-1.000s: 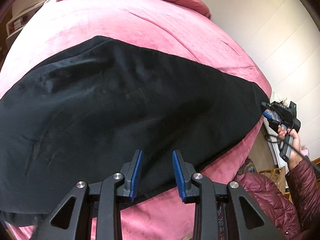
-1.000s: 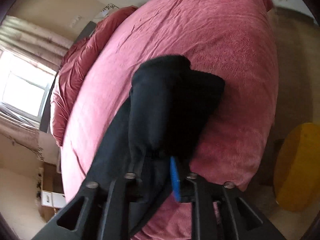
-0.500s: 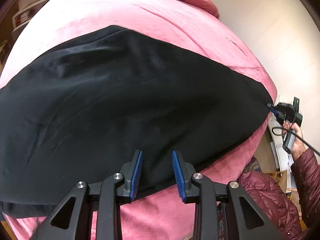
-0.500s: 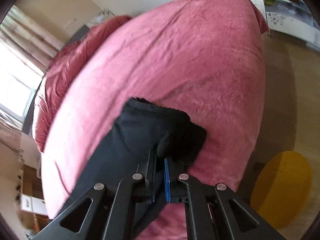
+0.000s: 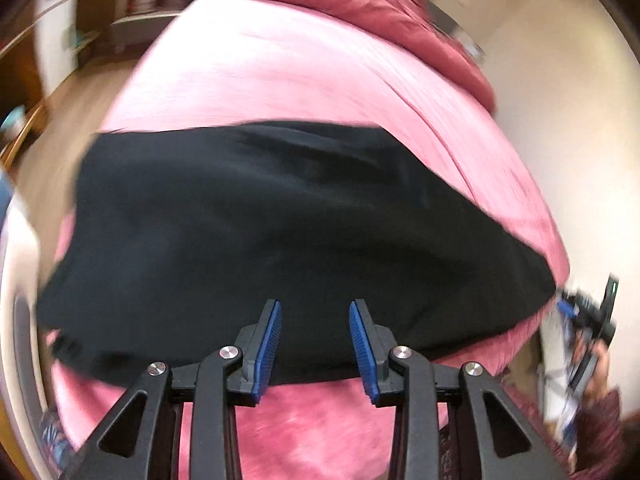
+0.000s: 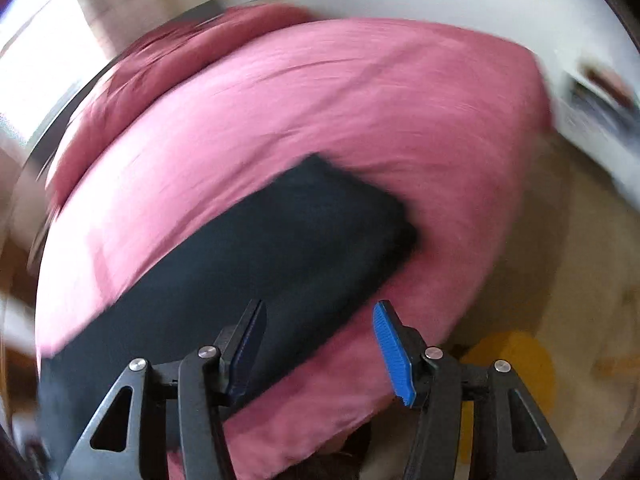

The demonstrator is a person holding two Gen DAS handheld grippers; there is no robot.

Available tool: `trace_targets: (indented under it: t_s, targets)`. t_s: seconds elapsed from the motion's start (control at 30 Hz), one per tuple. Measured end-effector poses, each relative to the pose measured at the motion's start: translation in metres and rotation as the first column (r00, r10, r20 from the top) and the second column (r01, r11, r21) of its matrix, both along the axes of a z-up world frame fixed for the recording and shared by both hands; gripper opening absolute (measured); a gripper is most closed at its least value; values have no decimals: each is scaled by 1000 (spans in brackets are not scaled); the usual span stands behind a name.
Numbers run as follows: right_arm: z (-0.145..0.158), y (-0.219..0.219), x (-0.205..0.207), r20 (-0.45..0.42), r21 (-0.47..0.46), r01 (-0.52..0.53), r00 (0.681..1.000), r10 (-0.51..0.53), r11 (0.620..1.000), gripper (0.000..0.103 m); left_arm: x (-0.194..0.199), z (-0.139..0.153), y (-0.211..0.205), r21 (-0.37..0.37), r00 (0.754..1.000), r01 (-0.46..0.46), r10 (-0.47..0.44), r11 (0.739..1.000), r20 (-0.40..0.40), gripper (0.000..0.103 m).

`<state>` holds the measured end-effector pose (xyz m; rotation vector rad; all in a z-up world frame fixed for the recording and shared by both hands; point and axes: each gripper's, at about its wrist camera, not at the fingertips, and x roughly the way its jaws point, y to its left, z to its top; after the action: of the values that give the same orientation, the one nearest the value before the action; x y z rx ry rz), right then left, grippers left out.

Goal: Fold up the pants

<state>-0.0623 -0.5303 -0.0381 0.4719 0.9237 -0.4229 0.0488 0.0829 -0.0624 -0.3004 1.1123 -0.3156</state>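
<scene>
Black pants (image 5: 280, 232) lie flat across the pink bed (image 5: 280, 64), stretched left to right. My left gripper (image 5: 314, 344) hovers over their near edge, jaws opening, nothing between the blue pads. In the right wrist view the pants' (image 6: 280, 248) narrow end lies on the bed (image 6: 320, 92), and my right gripper (image 6: 320, 344) is above it, jaws opening wide and empty. At the far right of the left wrist view, the right gripper (image 5: 584, 312) shows beside the pants' end, held by a hand. Both views are blurred by motion.
A rumpled dark pink duvet (image 5: 400, 12) lies at the head of the bed. Cream walls run along the far side. A yellow round object (image 6: 516, 372) sits on the floor at the bed's corner. A maroon sleeve (image 5: 600, 440) is at lower right.
My right gripper has let go of the pants' end, opened and lifted away; the end now lies flat on the bed. My left gripper has swung sideways and rolled, still empty.
</scene>
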Motion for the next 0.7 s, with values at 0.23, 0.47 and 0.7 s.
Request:
trace_targets:
  t_s: [0.23, 0.47, 0.7]
  targets:
    - [5, 184, 92, -9, 17, -572, 820, 573, 820, 56, -34, 5, 96, -21, 957, -290, 290, 957, -12, 35]
    - [-6, 360, 139, 37, 123, -850, 519, 854, 512, 52, -51, -19, 154, -132, 877, -480, 468, 867, -111, 35]
    - [-35, 485, 122, -98, 44, -979, 194, 976, 199, 52, -30, -32, 159, -168, 860, -509, 491, 844, -137, 36]
